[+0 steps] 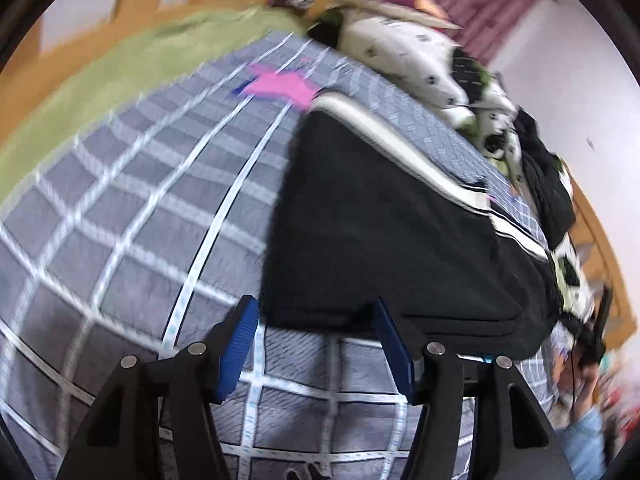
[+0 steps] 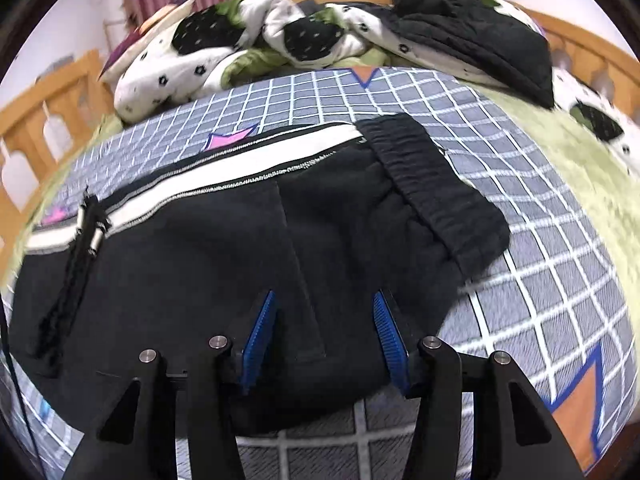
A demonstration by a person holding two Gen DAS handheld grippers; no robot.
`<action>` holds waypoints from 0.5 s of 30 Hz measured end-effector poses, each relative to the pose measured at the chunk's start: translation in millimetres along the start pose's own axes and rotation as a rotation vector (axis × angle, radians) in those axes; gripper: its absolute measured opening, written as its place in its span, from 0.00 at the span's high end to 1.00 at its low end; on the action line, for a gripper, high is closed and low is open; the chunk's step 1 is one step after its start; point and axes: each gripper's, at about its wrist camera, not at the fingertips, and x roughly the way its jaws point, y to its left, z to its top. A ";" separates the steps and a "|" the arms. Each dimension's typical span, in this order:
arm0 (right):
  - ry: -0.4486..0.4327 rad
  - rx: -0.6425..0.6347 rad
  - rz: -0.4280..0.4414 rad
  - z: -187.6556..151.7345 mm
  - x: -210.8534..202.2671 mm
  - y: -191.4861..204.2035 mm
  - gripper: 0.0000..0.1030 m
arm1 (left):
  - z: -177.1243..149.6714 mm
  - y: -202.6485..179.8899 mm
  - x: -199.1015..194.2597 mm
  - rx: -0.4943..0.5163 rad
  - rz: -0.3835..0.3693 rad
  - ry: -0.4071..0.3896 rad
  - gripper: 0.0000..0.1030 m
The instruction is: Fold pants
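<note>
Black pants (image 2: 248,240) lie flat on the checked bed (image 1: 120,200), just below the bedding pile (image 2: 240,40). Soft, floppy fleece; I'd pinch the thick waistband (image 2: 432,188). Left gripper (image 1: 316,344) and right gripper (image 2: 324,340) both half-open, holding nothing.

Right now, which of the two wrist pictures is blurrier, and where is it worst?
Left wrist view: blurrier, smeared across the checked bedsheet and the pants, worst on the bedding heap at the top. Right wrist view: pants and waistband fairly sharp, soft only at the rim; both bulge from the fisheye.
</note>
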 end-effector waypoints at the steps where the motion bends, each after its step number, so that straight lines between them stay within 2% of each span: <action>1: 0.000 0.008 0.006 -2.3 -2.2 0.1 0.51 | -1.3 5.4 3.1 -0.042 -0.030 -0.007 0.44; 4: -0.011 -0.005 -0.020 -8.5 -6.8 3.0 0.51 | -1.0 9.1 6.4 -0.120 -0.063 -0.034 0.46; 5: -0.017 -0.015 -0.025 -10.1 -9.0 4.1 0.51 | 0.2 7.6 7.5 -0.146 -0.047 -0.035 0.47; 7: -0.032 -0.038 -0.051 -12.3 -14.0 6.1 0.51 | 4.3 2.1 9.5 -0.176 0.022 -0.044 0.62; 8: -0.040 -0.045 -0.055 -12.5 -16.1 5.8 0.51 | 6.8 -2.5 10.0 -0.169 0.063 -0.042 0.77; 9: -0.046 -0.049 -0.054 -12.9 -19.6 4.8 0.50 | 8.9 -6.9 9.0 -0.157 0.073 -0.043 0.83; 12: -0.059 -0.055 -0.046 -12.1 -29.4 1.0 0.50 | 14.1 -36.6 -12.3 -0.084 0.115 -0.134 0.88; 15: -0.085 -0.049 -0.064 -9.9 -39.8 -5.7 0.50 | 20.1 -87.7 -32.5 0.039 0.150 -0.224 0.88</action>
